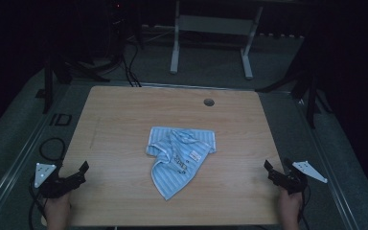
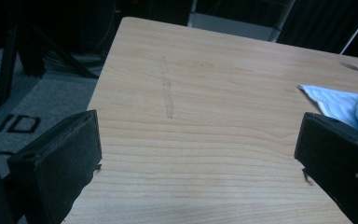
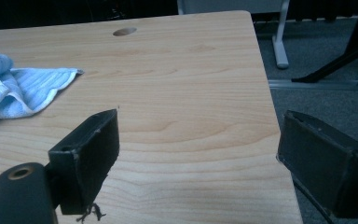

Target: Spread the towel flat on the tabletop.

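A crumpled light-blue striped cloth (image 1: pixel 180 156) lies at the middle of the wooden table (image 1: pixel 124 115), one corner pointing toward the front edge. My left gripper (image 1: pixel 79 171) rests at the table's front left edge, held by a hand, well apart from the cloth. Its jaws stand wide open with nothing between them (image 2: pixel 198 158), and the cloth's edge (image 2: pixel 335 100) shows beyond the right jaw. My right gripper (image 1: pixel 270 171) sits at the front right edge, also open and empty (image 3: pixel 198 154). The cloth (image 3: pixel 18 88) lies off to its left.
A round cable hole (image 1: pixel 209 102) is set into the table near its far edge. A white frame with two legs (image 1: pixel 211 33) stands on the floor behind the table. Dark stands (image 1: pixel 311 91) flank both sides, and black cables (image 1: pixel 52 146) lie at the left.
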`<state>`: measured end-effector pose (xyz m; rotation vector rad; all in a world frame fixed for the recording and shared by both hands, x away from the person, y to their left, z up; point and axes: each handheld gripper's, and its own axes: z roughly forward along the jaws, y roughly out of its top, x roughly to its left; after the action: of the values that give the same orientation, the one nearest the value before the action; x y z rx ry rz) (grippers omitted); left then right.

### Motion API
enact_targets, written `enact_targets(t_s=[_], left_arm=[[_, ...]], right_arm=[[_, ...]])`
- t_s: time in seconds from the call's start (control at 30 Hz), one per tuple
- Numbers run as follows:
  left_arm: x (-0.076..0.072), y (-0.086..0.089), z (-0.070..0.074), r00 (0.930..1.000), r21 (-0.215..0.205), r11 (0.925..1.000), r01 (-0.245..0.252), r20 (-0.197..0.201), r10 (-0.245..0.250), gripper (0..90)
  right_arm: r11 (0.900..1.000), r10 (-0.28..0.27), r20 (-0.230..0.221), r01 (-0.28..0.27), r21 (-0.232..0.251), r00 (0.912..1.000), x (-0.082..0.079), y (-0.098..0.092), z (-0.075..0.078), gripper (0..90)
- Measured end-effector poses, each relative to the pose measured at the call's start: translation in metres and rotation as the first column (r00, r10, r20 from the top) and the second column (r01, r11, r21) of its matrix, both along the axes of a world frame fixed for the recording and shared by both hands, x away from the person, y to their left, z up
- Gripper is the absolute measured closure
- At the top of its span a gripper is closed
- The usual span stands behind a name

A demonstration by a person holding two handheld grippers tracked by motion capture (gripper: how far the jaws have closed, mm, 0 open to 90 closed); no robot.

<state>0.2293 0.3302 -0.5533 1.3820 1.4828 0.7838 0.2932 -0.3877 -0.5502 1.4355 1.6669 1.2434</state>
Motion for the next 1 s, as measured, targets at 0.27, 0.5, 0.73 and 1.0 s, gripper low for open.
enact_targets(t_s=[0.27, 0.5, 0.73, 1.0], left_arm=[[0.010, 0.006, -0.001, 0.9910, -0.023, 0.9962, 0.084, -0.103, -0.086, 0.9], [0.026, 0.007, 0.001, 0.9415, 0.036, 0.9793, 0.199, -0.284, -0.181, 0.9], [0.033, 0.009, 0.007, 0.8677, 0.140, 0.9166, 0.375, -0.401, -0.293, 0.9], [0.042, 0.005, 0.016, 0.7583, 0.208, 0.8331, 0.513, -0.565, -0.325, 0.9]], right_arm=[[0.998, 0.048, -0.090, -0.051, -0.033, 0.9948, 0.008, 0.005, -0.003, 12.6], [0.985, 0.134, -0.206, -0.153, -0.079, 0.9694, 0.017, 0.011, -0.001, 12.6], [0.959, 0.227, -0.308, -0.267, -0.091, 0.9236, 0.025, 0.009, 0.005, 13.0], [0.877, 0.289, -0.471, -0.427, -0.218, 0.8334, 0.030, 0.016, 0.011, 13.2]])
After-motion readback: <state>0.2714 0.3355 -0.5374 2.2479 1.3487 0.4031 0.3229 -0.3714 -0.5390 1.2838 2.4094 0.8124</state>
